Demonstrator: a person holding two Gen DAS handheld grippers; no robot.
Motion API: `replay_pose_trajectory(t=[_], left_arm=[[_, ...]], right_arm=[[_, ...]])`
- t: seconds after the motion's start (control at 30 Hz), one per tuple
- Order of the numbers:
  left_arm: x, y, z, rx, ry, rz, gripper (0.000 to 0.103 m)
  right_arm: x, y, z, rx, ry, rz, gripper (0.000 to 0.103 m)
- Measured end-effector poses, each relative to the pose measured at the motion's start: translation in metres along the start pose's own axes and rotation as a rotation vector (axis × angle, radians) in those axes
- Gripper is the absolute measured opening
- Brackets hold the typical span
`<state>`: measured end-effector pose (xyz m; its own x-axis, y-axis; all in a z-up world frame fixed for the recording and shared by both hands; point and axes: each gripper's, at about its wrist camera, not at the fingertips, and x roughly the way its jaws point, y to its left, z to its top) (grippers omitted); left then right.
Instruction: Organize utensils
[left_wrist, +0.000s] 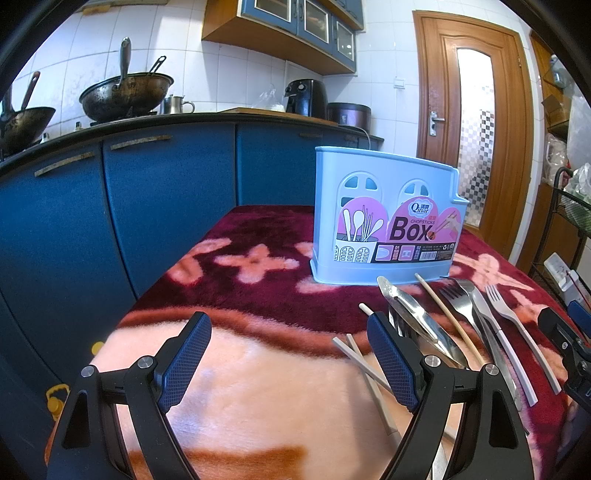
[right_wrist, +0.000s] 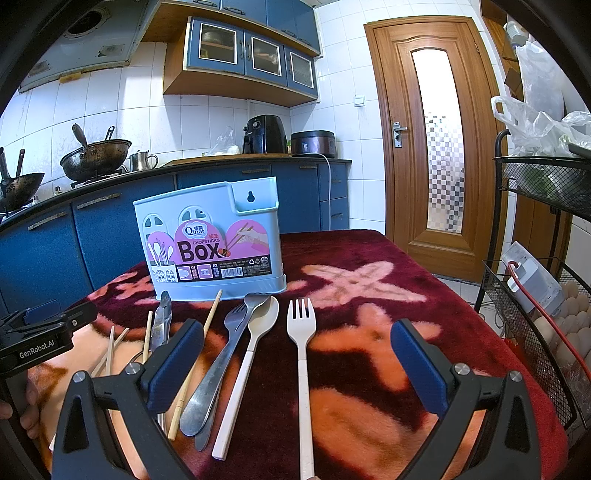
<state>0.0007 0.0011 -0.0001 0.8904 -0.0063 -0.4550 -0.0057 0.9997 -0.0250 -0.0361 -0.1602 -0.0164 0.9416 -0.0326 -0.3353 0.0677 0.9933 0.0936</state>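
Both grippers hover low over the near part of the table (right_wrist: 424, 258), which is covered by a dark red plush cloth with pink flower shapes, and both have their jaws spread wide with nothing between them. From the left wrist view the left gripper (left_wrist: 290, 360) sits over a bare pink patch of cloth toward the table's left edge, and the utensils lie just to its right, the nearest pale chopsticks (left_wrist: 364, 363) running under its right finger. In the right wrist view the right gripper (right_wrist: 299, 367) straddles the utensil row: the white fork (right_wrist: 303, 365) lies between its fingers, tines pointing toward the far edge, and the white spoon (right_wrist: 249, 354) lies just left of the fork. Left of the spoon a metal fork (right_wrist: 231, 326) and metal spoon (right_wrist: 218, 363) overlap, crossed near their heads. A wooden chopstick (right_wrist: 207, 325) slants past the right gripper's left finger, with a metal knife (right_wrist: 161, 319) and more chopsticks farther left. Beyond the utensils' heads, toward the far edge, stands the light blue chopsticks box (right_wrist: 210, 242), upright, its label facing the grippers; the knife tip and one chopstick tip reach close to its base. At the table's right side stands a black wire rack (right_wrist: 532, 295).
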Motion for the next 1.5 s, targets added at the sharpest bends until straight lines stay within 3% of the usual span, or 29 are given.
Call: replay_pose_trajectory(t=[0.47,0.67,0.9,1.07,1.27,1.5], left_arm=[[0.004,0.000,-0.004,0.004,0.017,-0.006,0.087],[0.002,-0.002,-0.001,0.007,0.088,-0.047,0.087],[0.004,-0.014,-0.004,0.072,0.202,-0.080,0.087],[0.006,-0.011,-0.003,0.061,0.268,-0.080,0.087],[0.015,-0.008,-0.006,0.030,0.366,-0.147,0.086],[0.020,-0.019,-0.008,0.110,0.438,-0.130,0.086]], right_arm=[[0.003,-0.004,0.002,0.006,0.031,0.009,0.103],[0.004,-0.009,0.012,0.024,0.092,0.024,0.103],[0.012,-0.010,0.020,-0.040,0.214,-0.011,0.103],[0.022,-0.011,0.024,-0.078,0.289,-0.011,0.103],[0.039,-0.018,0.026,-0.055,0.420,0.002,0.095],[0.047,-0.021,0.025,-0.087,0.499,0.000,0.085]])
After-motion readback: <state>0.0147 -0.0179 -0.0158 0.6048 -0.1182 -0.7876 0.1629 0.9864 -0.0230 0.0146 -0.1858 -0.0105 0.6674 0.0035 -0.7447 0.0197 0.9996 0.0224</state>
